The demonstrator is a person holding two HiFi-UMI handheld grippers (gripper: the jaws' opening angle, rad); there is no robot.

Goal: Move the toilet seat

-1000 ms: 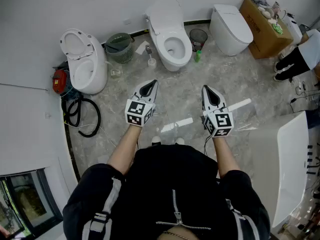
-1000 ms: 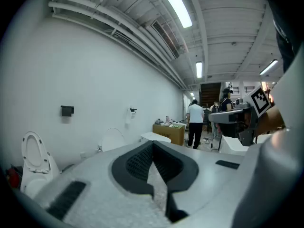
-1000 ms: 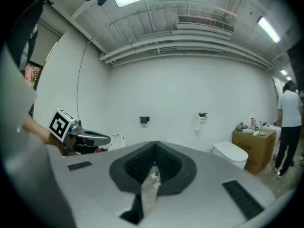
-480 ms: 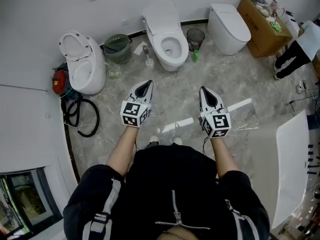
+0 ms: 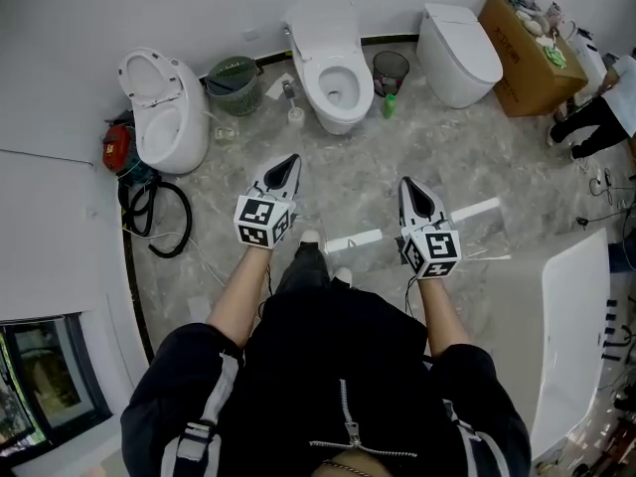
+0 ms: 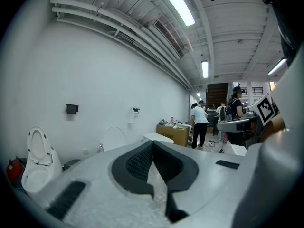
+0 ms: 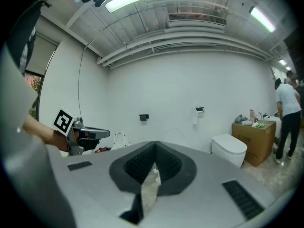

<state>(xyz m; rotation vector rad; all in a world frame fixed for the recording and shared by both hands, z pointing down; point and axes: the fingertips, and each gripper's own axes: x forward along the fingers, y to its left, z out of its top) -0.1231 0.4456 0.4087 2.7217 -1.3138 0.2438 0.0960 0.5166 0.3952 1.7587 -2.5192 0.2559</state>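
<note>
**Both grippers held shut, well short of the middle toilet**

We stand on a grey marbled floor (image 5: 452,157) with both bare forearms stretched forward out of black sleeves, elbows near the body and wrists about level. The left gripper (image 5: 290,162), a grey two-jaw tool carrying a black-and-white marker cube, angles slightly to the right. Its dark ribbed pads (image 6: 137,163) are pressed together with nothing between them. The right gripper (image 5: 407,183), a matching grey tool, is held well apart from the left one and leans slightly to the left. Its fingers (image 7: 135,164) are likewise closed and empty.

Ahead of both pairs of fingertips, roughly between their two lines and well apart from either, stands the middle white ceramic toilet (image 5: 343,122). Its white oval toilet seat (image 5: 360,92) appears to lie down on the bowl, and the white lid (image 5: 320,18) is raised against the wall.

Far to the left of the left fingers is a second white toilet (image 5: 164,117) with its seat and lid upright. A green plastic basket (image 5: 236,87) stands between that toilet and the middle one. Beyond the right fingers, to their right, are a closed white toilet (image 5: 459,53) and a brown cardboard box (image 5: 522,58). A black wire bin (image 5: 394,68) and a small green bottle (image 5: 390,109) sit just beside the middle toilet.
</note>
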